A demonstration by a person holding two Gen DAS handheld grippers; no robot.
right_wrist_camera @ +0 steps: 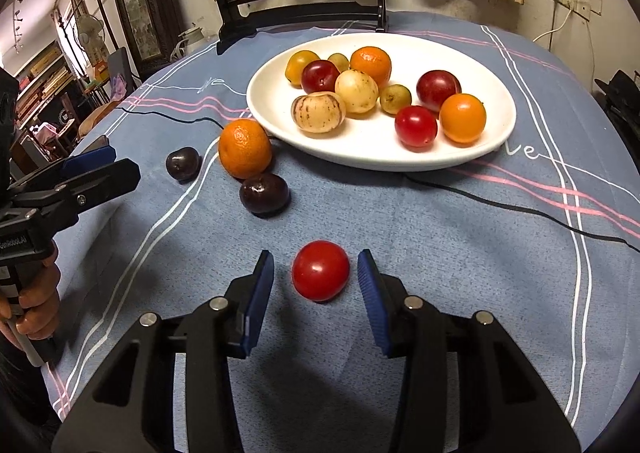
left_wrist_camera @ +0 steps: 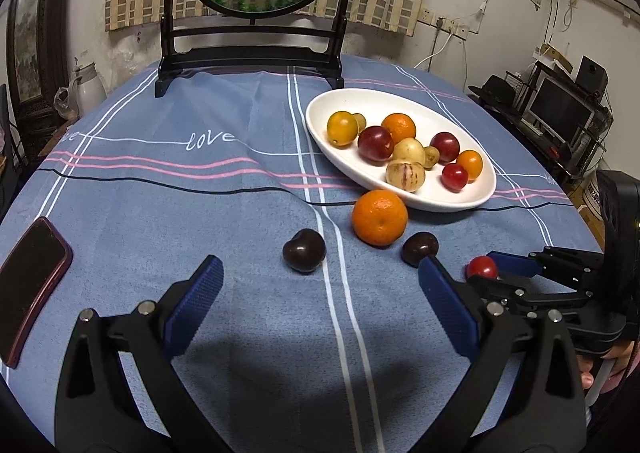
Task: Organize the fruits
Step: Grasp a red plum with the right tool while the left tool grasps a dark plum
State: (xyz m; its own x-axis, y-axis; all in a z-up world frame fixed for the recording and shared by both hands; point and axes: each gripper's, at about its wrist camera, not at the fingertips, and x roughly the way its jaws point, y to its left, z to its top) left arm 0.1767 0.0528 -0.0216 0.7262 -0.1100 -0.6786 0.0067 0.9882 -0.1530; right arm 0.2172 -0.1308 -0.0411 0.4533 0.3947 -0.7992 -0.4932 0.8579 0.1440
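Note:
A white oval plate (left_wrist_camera: 460, 197) (right_wrist_camera: 496, 141) holds several fruits: oranges, red plums, pale melons. On the blue cloth in front lie an orange (left_wrist_camera: 379, 217) (right_wrist_camera: 245, 148), two dark plums (left_wrist_camera: 304, 250) (left_wrist_camera: 420, 248) (right_wrist_camera: 183, 163) (right_wrist_camera: 264, 194) and a red tomato (left_wrist_camera: 482, 267) (right_wrist_camera: 320, 270). My right gripper (right_wrist_camera: 316, 273) is open, its pads on either side of the tomato with small gaps; it also shows in the left wrist view (left_wrist_camera: 486, 267). My left gripper (left_wrist_camera: 320, 277) is open and empty, just short of the left dark plum; in the right wrist view its black finger (right_wrist_camera: 100, 179) shows at the left edge.
A dark phone (left_wrist_camera: 30, 285) lies at the left table edge. A black stand with a round goldfish panel (left_wrist_camera: 256, 65) stands at the back of the table. A black cord (right_wrist_camera: 500, 203) runs across the cloth under the plate's front.

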